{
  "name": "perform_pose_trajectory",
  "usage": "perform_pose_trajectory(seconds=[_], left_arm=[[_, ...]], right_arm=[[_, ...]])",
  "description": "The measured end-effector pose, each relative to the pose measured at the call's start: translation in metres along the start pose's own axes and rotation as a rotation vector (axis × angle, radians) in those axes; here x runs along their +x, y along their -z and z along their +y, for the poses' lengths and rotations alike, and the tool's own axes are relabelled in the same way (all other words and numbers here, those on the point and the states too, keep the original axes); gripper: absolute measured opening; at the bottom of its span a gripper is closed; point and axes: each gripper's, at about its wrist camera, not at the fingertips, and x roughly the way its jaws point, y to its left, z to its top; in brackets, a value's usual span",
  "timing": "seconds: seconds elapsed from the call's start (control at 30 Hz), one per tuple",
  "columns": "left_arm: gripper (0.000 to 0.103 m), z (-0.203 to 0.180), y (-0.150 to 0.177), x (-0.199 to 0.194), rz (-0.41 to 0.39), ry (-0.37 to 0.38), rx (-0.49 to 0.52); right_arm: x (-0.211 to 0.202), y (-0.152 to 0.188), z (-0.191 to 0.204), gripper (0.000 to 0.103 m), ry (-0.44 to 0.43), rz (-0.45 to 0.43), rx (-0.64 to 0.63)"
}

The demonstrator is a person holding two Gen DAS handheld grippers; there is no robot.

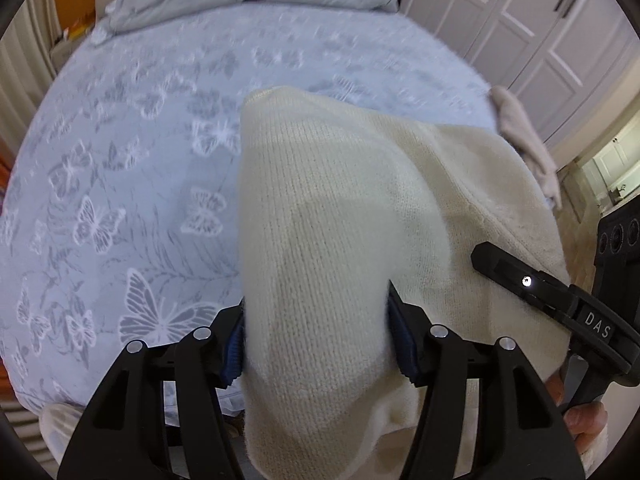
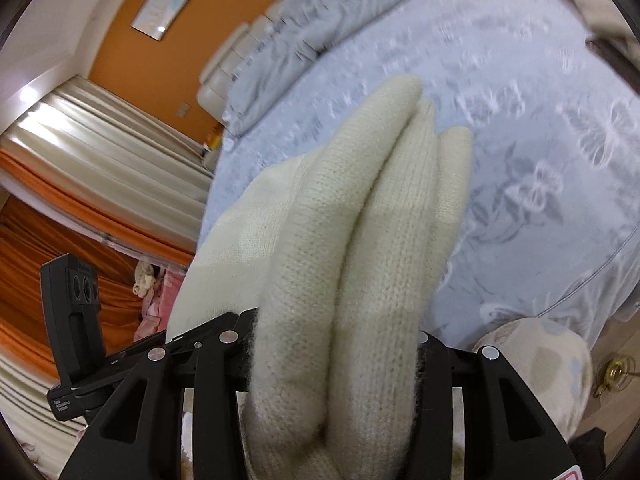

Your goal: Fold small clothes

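Both tools are clamped on the cream knit garment (image 1: 320,208): the left tool (image 1: 318,344) on one bunched edge, the right tool (image 2: 336,364) on another. It hangs above the bed (image 1: 120,160). The step looks like lifting; next, spreading it flat.

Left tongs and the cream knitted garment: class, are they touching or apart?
Touching. The left wrist view shows the left tongs with both blue pads pressed into the cream knitted garment bunched between them.

"DAS" on right claw (image 1: 480,258) arm, white letters.
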Motion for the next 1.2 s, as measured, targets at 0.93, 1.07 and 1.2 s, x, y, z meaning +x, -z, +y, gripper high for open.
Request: perform_pose_trajectory(seconds=[0.93, 1.07, 1.2], left_arm=[[0.057, 0.046, -0.012, -0.207, -0.495, -0.081, 0.032], [0.057, 0.071, -0.016, -0.226, -0.542, -0.110, 0.015], [0.057, 0.096, -0.022, -0.238, -0.569, -0.142, -0.004]], right_arm=[[-0.071, -0.027, 0.206, 0.041, -0.200, -0.260, -0.370], [-0.058, -0.030, 0.236, 0.041, -0.229, -0.260, -0.408], [-0.039, -0.034, 0.261, 0.041, -0.245, -0.250, -0.438]])
